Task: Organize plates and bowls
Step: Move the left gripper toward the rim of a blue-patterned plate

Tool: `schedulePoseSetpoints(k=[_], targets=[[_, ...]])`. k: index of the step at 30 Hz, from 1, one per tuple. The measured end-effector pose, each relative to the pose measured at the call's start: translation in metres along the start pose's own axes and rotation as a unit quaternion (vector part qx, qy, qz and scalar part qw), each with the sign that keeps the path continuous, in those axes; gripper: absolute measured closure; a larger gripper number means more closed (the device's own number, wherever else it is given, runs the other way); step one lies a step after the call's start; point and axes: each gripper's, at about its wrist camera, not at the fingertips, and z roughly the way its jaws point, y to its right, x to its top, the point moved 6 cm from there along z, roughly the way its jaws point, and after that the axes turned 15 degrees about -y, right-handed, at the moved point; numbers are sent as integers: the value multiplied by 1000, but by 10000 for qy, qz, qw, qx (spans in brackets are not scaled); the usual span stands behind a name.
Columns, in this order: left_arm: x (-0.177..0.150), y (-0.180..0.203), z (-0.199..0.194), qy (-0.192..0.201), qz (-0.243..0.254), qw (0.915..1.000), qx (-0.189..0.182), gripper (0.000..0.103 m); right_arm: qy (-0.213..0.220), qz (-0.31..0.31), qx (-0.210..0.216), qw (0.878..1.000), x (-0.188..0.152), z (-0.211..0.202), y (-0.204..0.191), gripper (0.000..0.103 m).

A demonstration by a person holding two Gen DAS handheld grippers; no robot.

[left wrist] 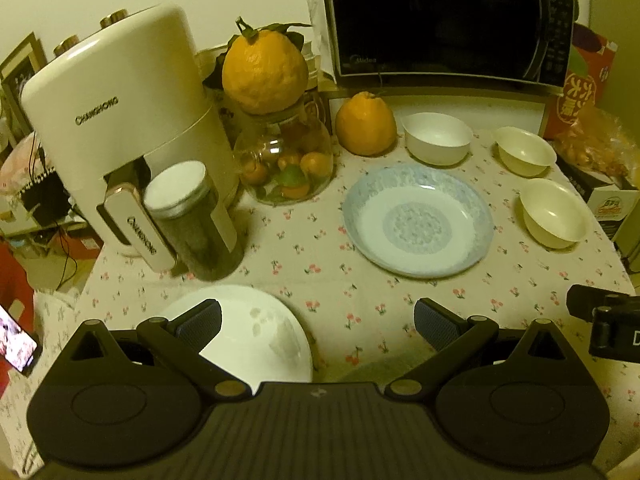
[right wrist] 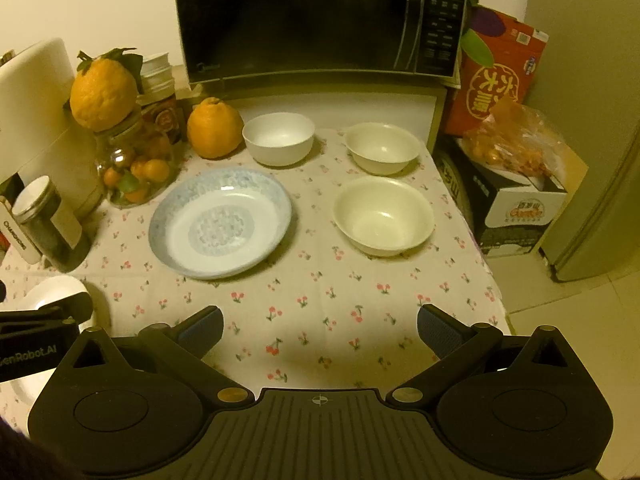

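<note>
A blue-patterned plate [left wrist: 418, 220] [right wrist: 220, 222] lies mid-table on the floral cloth. Behind it stands a white bowl [left wrist: 437, 138] [right wrist: 279, 139]. Two cream bowls sit to the right, one at the back [left wrist: 524, 151] [right wrist: 383, 148] and one nearer [left wrist: 554, 213] [right wrist: 384, 216]. A plain white plate [left wrist: 256, 336] [right wrist: 56, 294] lies near the front left, partly under my left gripper's left finger. My left gripper [left wrist: 318, 322] is open above the cloth, nothing between its fingers. My right gripper [right wrist: 320, 328] is open over bare cloth in front of the plate and bowls.
A white appliance [left wrist: 120, 120] and a lidded jar [left wrist: 188, 220] stand at the left. A glass jar of small citrus [left wrist: 286, 168] carries a big orange fruit; another orange fruit [left wrist: 366, 124] sits beside it. A microwave [left wrist: 444, 20] fills the back. Boxes [right wrist: 516, 200] and a fridge stand beyond the right table edge.
</note>
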Motion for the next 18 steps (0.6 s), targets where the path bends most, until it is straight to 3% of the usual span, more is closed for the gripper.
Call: schedulePoseSetpoints(k=[13, 18], targets=[[33, 0, 38, -188, 269, 9994, 70, 0, -149, -77, 35, 9999, 32, 32, -11, 0], [43, 0, 59, -233, 301, 9993, -67, 1, -308, 49, 264, 9992, 41, 51, -13, 0]])
